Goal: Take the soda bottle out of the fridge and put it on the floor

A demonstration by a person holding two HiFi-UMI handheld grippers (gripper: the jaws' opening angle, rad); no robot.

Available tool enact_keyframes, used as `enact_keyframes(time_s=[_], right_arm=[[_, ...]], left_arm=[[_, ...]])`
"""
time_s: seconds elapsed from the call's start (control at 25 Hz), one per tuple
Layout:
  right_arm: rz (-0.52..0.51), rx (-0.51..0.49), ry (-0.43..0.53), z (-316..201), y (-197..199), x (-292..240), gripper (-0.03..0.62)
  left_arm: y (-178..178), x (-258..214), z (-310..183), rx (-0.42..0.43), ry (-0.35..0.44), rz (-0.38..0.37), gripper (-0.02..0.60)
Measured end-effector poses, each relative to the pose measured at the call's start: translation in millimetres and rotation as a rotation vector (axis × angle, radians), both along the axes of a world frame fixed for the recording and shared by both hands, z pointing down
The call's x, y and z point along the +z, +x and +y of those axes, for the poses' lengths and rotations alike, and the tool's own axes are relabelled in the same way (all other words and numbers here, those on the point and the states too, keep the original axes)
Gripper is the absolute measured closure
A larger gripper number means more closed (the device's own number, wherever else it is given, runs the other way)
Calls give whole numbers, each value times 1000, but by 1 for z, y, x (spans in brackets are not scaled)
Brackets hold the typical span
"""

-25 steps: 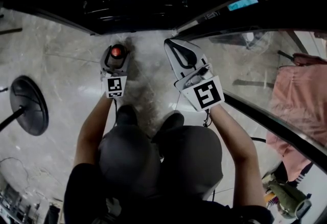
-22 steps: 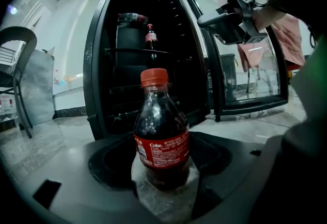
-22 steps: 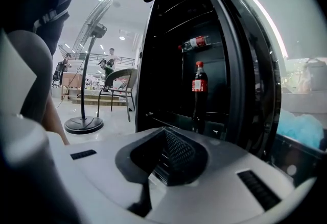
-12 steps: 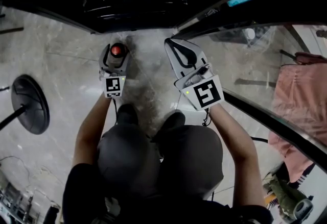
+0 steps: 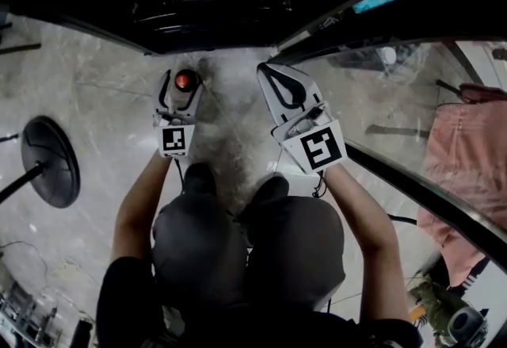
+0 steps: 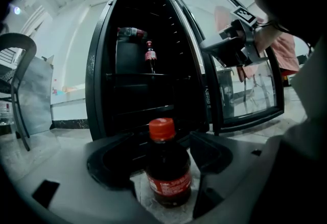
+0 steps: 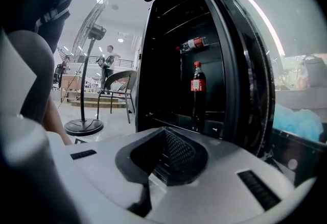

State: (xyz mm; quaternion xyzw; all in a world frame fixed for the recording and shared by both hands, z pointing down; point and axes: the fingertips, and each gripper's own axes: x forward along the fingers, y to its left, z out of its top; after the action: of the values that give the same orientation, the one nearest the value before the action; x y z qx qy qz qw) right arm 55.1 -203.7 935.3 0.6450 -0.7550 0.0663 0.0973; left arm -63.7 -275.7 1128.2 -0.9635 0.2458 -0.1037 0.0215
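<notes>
The soda bottle (image 5: pixel 184 81), dark with a red cap and red label, stands upright on the marble floor (image 5: pixel 103 101) just in front of the open black fridge (image 5: pixel 206 13). My left gripper (image 5: pixel 184 91) is around it, jaws apart. In the left gripper view a strip of floor shows on each side of the bottle (image 6: pixel 167 167), so the left gripper (image 6: pixel 162 162) is open. My right gripper (image 5: pixel 273 78) hovers to the right, shut and empty, its closed jaws (image 7: pixel 164 136) aimed at the fridge.
The glass fridge door (image 5: pixel 412 101) swings open on the right. Two more bottles remain on a shelf, one upright (image 7: pixel 197 85), one lying (image 7: pixel 194 43). A fan base (image 5: pixel 49 162) sits left, a pink cloth (image 5: pixel 467 148) right, a chair (image 7: pixel 120 82) behind. My knees (image 5: pixel 238 243) are below the grippers.
The left gripper's jaws have spread apart from the bottle and the gripper has drawn back slightly toward me. The bottle stays standing on the floor. The right gripper has hardly moved.
</notes>
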Motion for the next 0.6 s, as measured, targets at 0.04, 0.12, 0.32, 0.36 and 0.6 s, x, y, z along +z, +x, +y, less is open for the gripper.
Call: enact_keyframes(time_s=[0.04, 0.12, 0.32, 0.36, 0.6], right_arm=[[2, -4, 3, 0, -1, -1, 576], [6, -11, 6, -2, -3, -2, 576], [-1, -12, 6, -4, -4, -1, 576], [0, -13, 9, -4, -5, -2, 576], [-4, -10, 23, -3, -3, -11, 576]], left_arm=[[0, -8, 0, 4, 8, 13, 250], [0, -21, 0, 14, 20, 30, 250], [-5, -41, 2, 18, 0, 63, 252], [-6, -45, 2, 17, -9, 71, 252], [-15, -77, 3, 9, -39, 86, 287]])
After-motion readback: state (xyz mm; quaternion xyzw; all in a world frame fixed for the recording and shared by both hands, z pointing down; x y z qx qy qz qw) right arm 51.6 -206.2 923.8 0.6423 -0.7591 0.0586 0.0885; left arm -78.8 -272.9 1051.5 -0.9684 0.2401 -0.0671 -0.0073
